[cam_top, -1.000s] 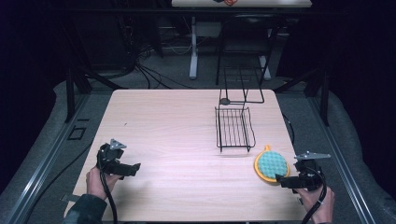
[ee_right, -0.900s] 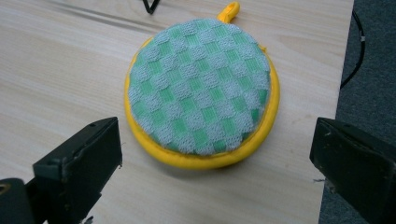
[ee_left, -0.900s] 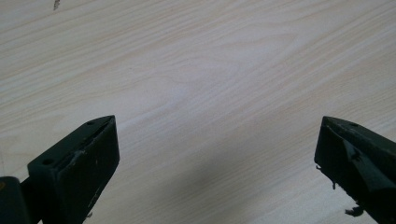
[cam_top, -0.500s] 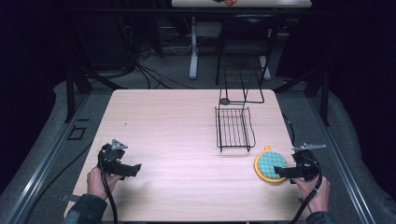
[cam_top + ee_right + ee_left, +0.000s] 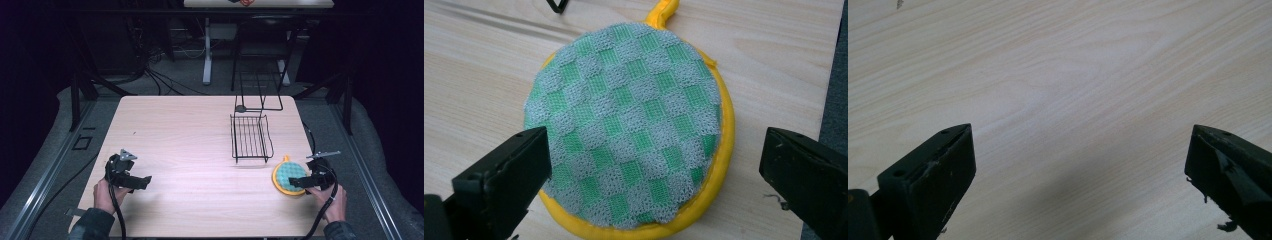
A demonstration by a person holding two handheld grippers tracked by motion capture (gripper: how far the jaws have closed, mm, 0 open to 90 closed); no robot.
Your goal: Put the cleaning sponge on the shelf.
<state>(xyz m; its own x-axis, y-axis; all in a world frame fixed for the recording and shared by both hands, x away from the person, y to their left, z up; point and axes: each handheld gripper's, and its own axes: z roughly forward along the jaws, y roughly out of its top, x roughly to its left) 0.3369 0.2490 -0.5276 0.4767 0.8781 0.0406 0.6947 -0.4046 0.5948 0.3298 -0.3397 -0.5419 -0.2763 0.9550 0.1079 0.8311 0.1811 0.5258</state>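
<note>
Right tool point(image 5: 654, 165): jaws spread wide, nothing held, poised over round scrubbing pad point(image 5: 629, 125). Pad lies flat on tabletop point(image 5: 180, 135) near right edge, just beside wire rack point(image 5: 250, 137). Green-grey checked mesh face, yellow padded rim, small yellow loop point(image 5: 663, 9) at far side. Judged light, soft, compressible; low profile makes flat pinch awkward. Best hold: rim edge or loop. Left tool point(image 5: 1078, 170): jaws wide, empty, over bare tabletop, well apart from pad.

Wire rack point(image 5: 251, 137) on table point(image 5: 175, 130), right of centre; round pad point(image 5: 286, 173) just before it, by the right edge.
</note>
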